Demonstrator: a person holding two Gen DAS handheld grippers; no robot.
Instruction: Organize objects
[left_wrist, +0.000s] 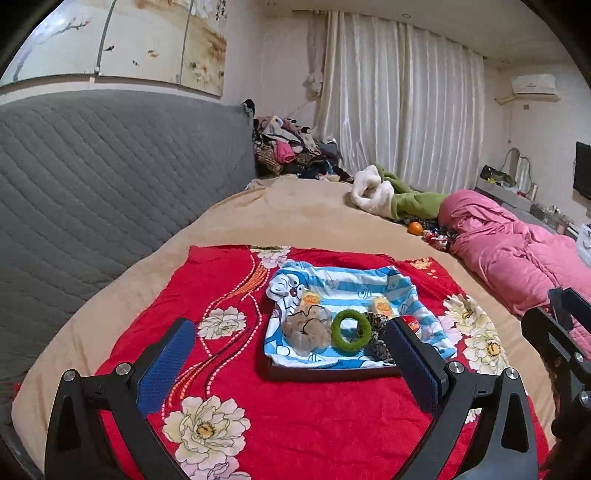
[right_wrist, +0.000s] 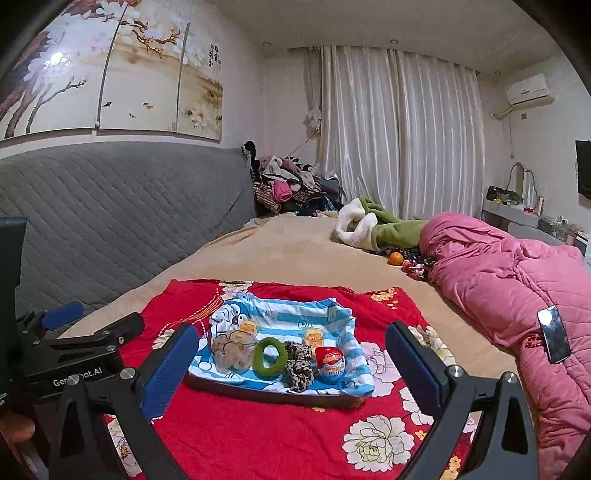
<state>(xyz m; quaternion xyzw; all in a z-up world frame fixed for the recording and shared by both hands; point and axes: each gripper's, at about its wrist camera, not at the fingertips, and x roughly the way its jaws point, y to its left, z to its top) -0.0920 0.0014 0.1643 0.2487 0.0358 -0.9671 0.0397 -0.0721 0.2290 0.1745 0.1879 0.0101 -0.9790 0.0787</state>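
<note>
Right wrist view shows a bed (right_wrist: 295, 251) covered by a tan blanket, with a red floral cloth (right_wrist: 258, 435) spread over its near end. At the middle of that cloth sits a dark tray (right_wrist: 266, 396) lined with a blue striped cartoon cloth (right_wrist: 291, 317). Along the tray's near edge, from left to right, lie a beige scrunchie (right_wrist: 232, 350), a green ring scrunchie (right_wrist: 270, 357), a leopard-print scrunchie (right_wrist: 300, 365) and a red and blue toy egg (right_wrist: 330, 364), each touching the next. The right gripper (right_wrist: 295, 373) hovers near the tray, jaws wide apart and empty. The left gripper (left_wrist: 291, 360) also gapes wide, holding nothing. A pink quilt (right_wrist: 517, 288) lies along the bed's right edge.
</note>
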